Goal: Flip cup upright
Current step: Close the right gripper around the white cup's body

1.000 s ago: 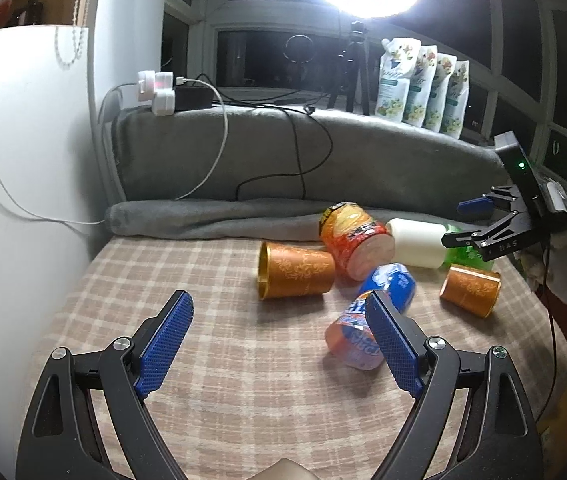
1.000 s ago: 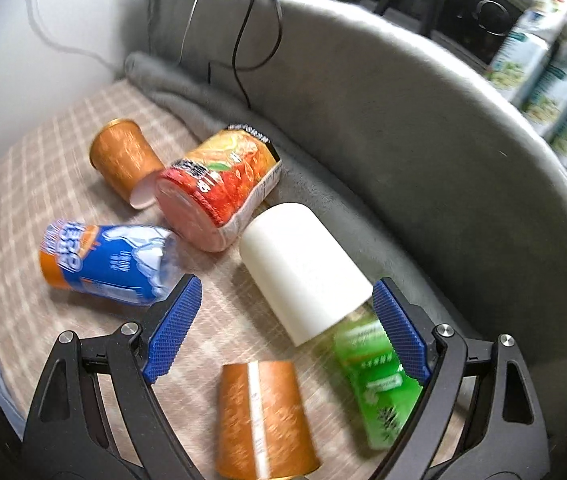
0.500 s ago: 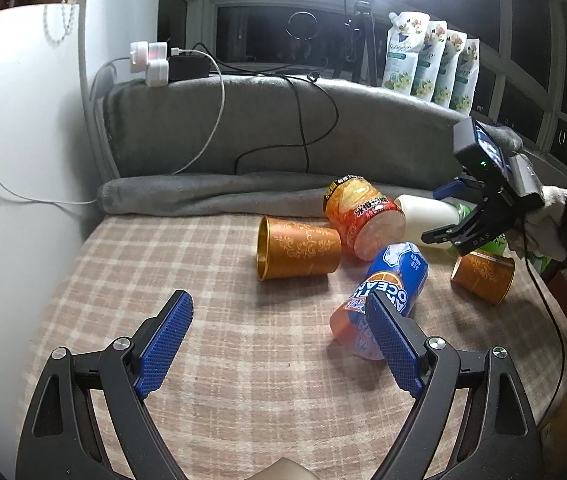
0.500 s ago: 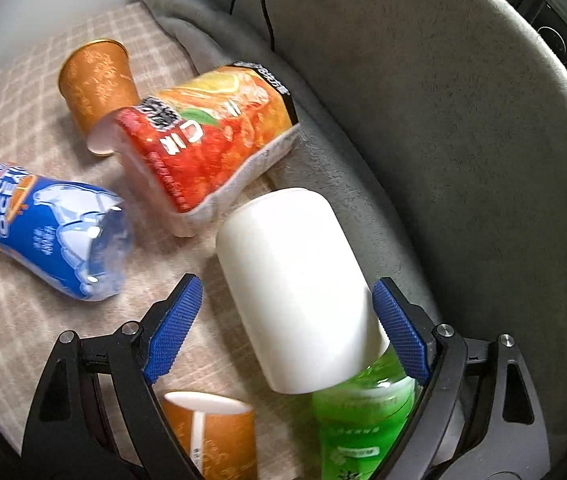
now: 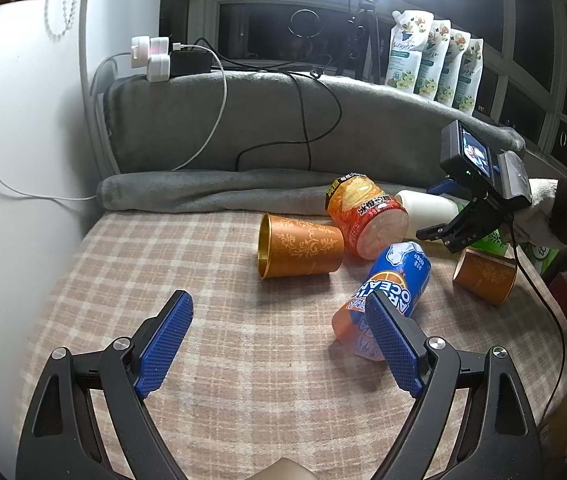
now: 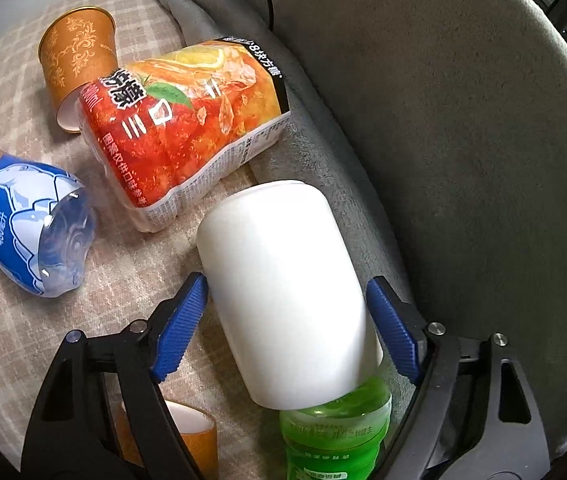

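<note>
A white cup (image 6: 287, 292) lies on its side on the checked cloth, its mouth over the top of a green bottle (image 6: 335, 432). My right gripper (image 6: 287, 320) is open with its blue pads on either side of the cup, close to its walls. In the left wrist view the white cup (image 5: 423, 210) and right gripper (image 5: 449, 226) are at the far right. My left gripper (image 5: 279, 344) is open and empty above the cloth, near a blue cup (image 5: 387, 296).
An orange patterned cup (image 5: 299, 246), a red-orange drink cup (image 5: 367, 216) and a second orange cup (image 5: 485, 276) lie on their sides. A grey padded backrest (image 5: 283, 128) with cables borders the cloth. Pouches (image 5: 431, 56) stand on the sill.
My right gripper has moved forward and down over the white cup, which now sits between its pads. The left gripper has shifted its view slightly and stays open.
</note>
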Tool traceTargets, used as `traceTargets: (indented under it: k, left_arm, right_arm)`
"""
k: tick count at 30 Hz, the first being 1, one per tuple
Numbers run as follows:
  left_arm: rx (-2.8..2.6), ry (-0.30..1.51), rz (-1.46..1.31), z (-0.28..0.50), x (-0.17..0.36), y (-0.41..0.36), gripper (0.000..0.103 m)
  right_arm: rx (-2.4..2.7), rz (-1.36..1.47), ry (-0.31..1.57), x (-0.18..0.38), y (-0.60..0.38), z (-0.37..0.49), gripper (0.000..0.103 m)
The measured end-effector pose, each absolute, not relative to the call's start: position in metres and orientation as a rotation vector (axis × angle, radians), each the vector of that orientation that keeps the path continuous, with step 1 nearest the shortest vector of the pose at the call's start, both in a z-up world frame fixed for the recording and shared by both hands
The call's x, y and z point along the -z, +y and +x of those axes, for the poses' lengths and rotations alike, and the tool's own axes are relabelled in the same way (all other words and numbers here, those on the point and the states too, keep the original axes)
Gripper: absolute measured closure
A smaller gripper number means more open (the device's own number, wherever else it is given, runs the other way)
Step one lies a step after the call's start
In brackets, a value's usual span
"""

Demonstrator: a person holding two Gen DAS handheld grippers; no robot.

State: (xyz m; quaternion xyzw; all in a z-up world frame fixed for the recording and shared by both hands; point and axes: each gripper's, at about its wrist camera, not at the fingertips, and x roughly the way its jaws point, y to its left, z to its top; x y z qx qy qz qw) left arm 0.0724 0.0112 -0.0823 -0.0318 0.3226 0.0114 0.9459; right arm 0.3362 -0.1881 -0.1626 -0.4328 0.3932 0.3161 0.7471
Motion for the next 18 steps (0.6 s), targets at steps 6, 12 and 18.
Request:
traceTargets:
  k: [6,12,18]
  left_arm:
    - [-0.022,0.653,-0.059,0.073,0.083,0.011,0.015]
    - [-0.024,0.657,-0.069,0.072,0.084,0.011,0.015]
    - [-0.028,0.656,-0.075,0.072,0.083,0.012,0.015]
  right_arm:
    - [-0.685,-0.924,0.834,0.15,-0.181,0.329,0.021]
    - [-0.691,-0.892,0.818,0.135,-0.191,0.322,0.022]
    - [-0.69,-0.889,0.822,0.133,-0.198,0.321,0.023]
